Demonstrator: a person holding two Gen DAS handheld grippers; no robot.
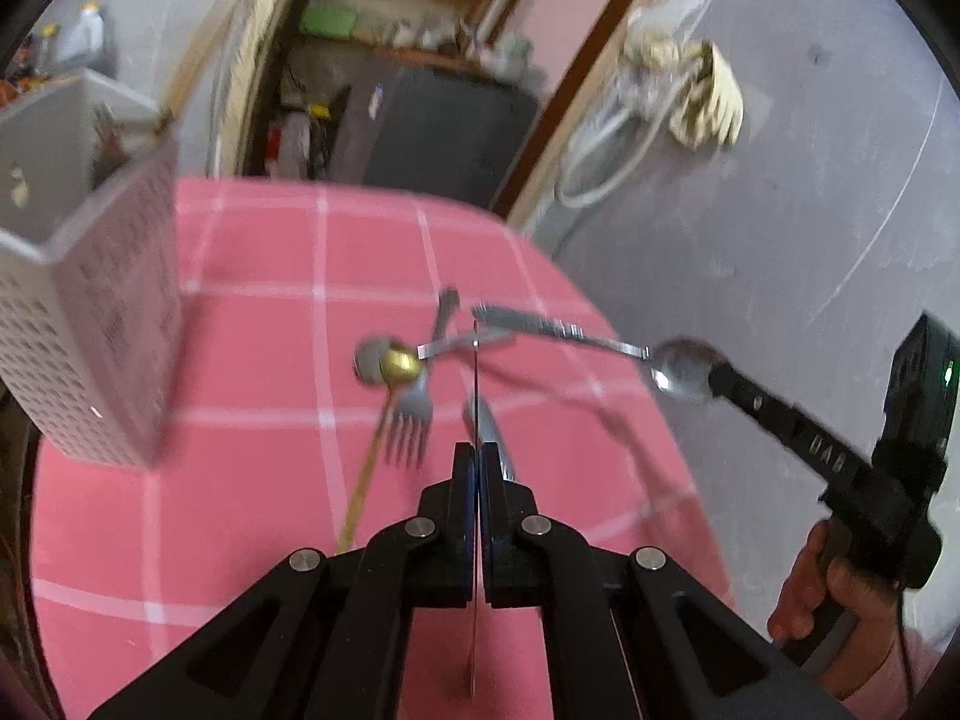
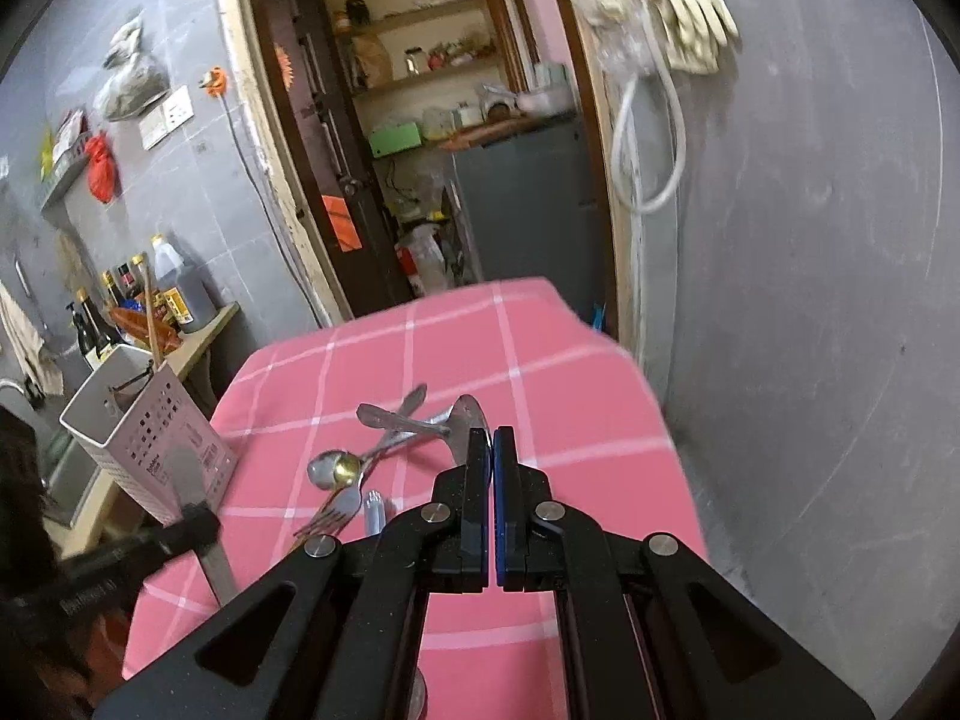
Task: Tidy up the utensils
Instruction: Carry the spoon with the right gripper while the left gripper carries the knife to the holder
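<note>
The knife (image 1: 474, 420), seen edge-on in the left view, was clamped in the left hand-held gripper (image 1: 474, 462), blade flat in the right view (image 2: 192, 480), long axis upright beside the white caddy (image 1: 108, 276). The right hand-held gripper (image 1: 714, 373) clamped a spoon (image 1: 681, 369) by its bowl, handle pointing toward the caddy, above the utensil pile (image 2: 384, 438) on the pink surface (image 2: 540, 360).

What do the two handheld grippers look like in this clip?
Both are matte black linkage frames with silver pivot bolts and blue pads on the fingers: left gripper, right gripper. The right one carries a black box with a green light, white embossed lettering and a thin black cable.
</note>
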